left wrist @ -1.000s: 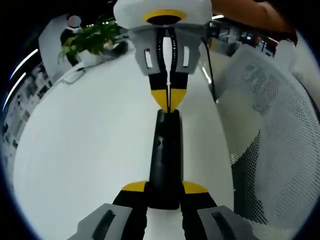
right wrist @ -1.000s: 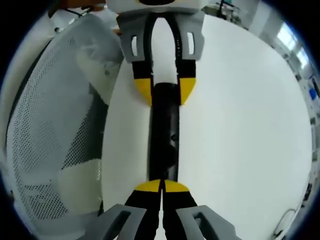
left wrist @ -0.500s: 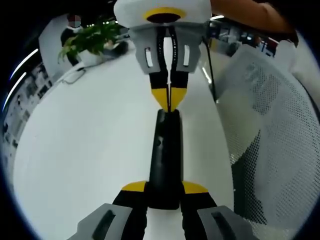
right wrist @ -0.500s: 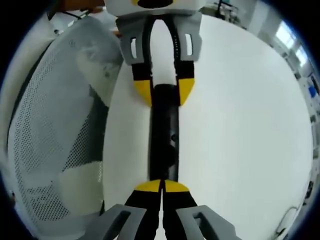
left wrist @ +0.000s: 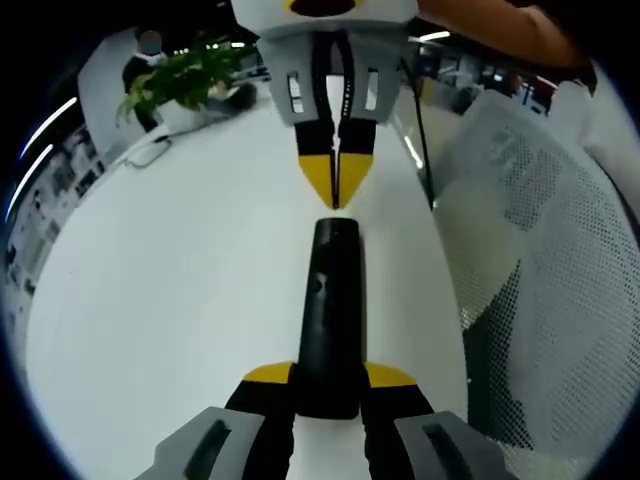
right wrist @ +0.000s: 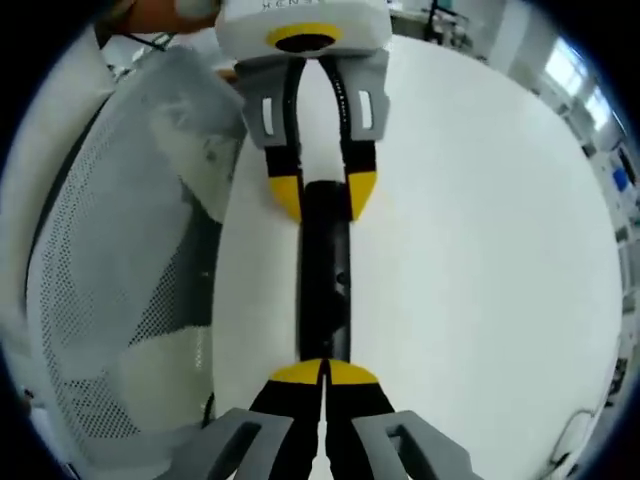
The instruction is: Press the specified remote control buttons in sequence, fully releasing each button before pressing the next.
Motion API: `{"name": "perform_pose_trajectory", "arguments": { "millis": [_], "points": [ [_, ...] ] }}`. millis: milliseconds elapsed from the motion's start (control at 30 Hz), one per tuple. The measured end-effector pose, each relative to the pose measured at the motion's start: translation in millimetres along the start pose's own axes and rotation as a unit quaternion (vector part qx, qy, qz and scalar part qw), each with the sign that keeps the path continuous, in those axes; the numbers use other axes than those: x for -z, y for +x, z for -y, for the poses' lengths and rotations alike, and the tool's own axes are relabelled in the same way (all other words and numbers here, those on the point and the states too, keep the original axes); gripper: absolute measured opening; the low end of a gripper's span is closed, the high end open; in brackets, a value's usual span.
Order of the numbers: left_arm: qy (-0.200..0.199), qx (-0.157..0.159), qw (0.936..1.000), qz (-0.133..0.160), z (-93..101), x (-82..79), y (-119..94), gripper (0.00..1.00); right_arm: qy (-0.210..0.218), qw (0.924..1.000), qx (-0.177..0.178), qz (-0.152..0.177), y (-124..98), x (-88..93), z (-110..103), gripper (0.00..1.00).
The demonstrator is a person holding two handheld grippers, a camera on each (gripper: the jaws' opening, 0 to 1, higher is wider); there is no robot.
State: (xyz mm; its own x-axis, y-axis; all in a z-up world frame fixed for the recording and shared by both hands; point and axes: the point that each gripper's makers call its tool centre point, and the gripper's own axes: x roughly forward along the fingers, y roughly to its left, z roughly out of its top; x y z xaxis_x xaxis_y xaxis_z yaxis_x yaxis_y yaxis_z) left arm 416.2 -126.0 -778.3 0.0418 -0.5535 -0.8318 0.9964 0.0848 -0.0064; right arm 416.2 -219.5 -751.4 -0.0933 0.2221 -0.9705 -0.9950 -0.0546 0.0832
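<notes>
Remote control: black, slim, lying flat on the white table, long axis running between the two grippers.
Left gripper: yellow-tipped jaws clamped on either side of the near end of the remote control; in the right gripper view it appears at the far end of the remote, jaws straddling it.
Right gripper: yellow tips brought together with no gap, nothing between them; tips sit at the end of the remote control. In the left gripper view it is seen just beyond the remote's far end, apart from it.
Mesh chair back: white, at the table edge beside the grippers.
Potted plant: green, at the far side of the table.
</notes>
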Motion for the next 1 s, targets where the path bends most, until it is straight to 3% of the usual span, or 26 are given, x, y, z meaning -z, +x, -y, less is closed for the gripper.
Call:
{"name": "perform_pose_trajectory", "arguments": {
  "millis": [500,1000],
  "points": [
    [0.0,0.001,1.0,0.001,-0.4,-0.9,-0.7,0.24,-0.016,0.9998,0.007,-0.006,-7.5,-10.6,5.8,0.0],
    [0.0,0.0,1.0,0.002,-1.4,-0.9,-0.2,0.24,-0.02,0.9995,-0.013,-0.019,11.2,-5.5,-2.4,0.0]
  ]
}}
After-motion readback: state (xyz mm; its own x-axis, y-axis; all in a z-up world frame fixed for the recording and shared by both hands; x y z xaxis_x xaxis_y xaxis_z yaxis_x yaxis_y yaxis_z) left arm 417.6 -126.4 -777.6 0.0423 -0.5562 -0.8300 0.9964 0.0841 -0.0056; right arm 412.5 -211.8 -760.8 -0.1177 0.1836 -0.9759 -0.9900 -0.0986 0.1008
